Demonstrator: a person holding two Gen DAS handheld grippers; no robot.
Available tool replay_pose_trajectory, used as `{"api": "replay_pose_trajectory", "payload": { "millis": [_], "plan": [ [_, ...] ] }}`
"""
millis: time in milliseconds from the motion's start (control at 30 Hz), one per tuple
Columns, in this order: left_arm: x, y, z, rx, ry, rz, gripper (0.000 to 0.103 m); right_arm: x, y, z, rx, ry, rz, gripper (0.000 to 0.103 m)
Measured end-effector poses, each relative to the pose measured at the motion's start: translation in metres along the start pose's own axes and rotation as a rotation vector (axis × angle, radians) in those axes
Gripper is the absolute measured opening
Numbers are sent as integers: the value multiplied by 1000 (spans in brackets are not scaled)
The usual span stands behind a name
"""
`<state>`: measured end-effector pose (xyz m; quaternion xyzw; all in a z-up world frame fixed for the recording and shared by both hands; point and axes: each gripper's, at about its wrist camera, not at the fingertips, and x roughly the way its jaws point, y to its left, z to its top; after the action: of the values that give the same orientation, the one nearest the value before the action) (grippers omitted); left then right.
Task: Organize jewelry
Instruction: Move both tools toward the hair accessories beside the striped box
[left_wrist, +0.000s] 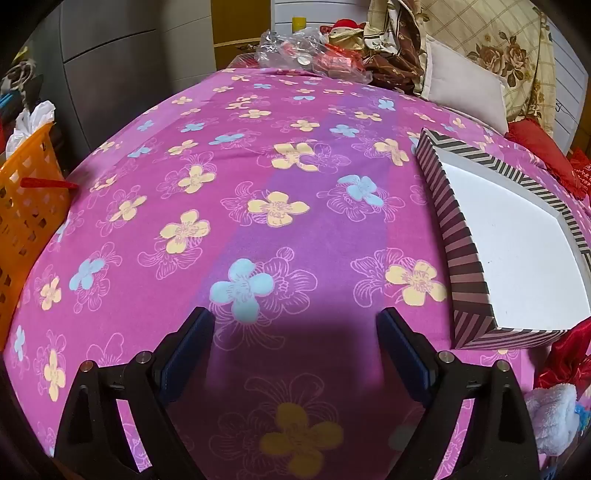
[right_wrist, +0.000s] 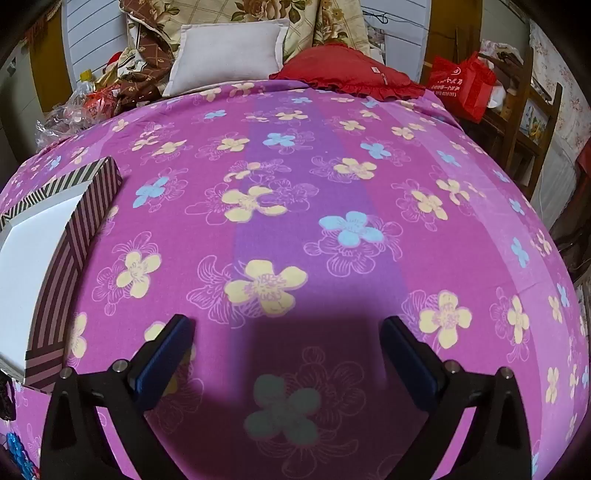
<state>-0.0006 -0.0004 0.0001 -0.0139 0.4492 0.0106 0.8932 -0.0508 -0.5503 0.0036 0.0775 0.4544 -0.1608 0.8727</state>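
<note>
Even, bright light; a soft dark shadow on the bedsheet (left_wrist: 280, 177) nearest the camera; fisheye bends edges, corners vignetted.

A box (left_wrist: 517, 240) lies on the bed (left_wrist: 258, 221), between the two views. Pillows (right_wrist: 229, 51) sit behind it at the head, a basket (left_wrist: 26, 206) left, perhaps beside the bed.

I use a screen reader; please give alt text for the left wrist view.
The open left gripper hovers empty over a pink flowered bedsheet. A striped box with a white inside lies to its right, an orange basket at the left edge.
</note>
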Motion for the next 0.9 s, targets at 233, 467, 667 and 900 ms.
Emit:
{"api": "replay_pose_trajectory", "payload": {
  "millis": [233,467,667,900],
  "plan": [
    [-2,-4,-2,-6,39,-1,84,2,-1,0,7,9,9,103],
    [-28,-9,-15,-25,57,28,68,-23,3,-19,20,147,32,99],
    [-76,-13,-28,-70,-44,-11,67,-103,15,-48,25,-49,149,96],
    [-118,-36,-38,-17,-127,-42,67,-163,56,-74,2,-174,302,96]
  ]
}}
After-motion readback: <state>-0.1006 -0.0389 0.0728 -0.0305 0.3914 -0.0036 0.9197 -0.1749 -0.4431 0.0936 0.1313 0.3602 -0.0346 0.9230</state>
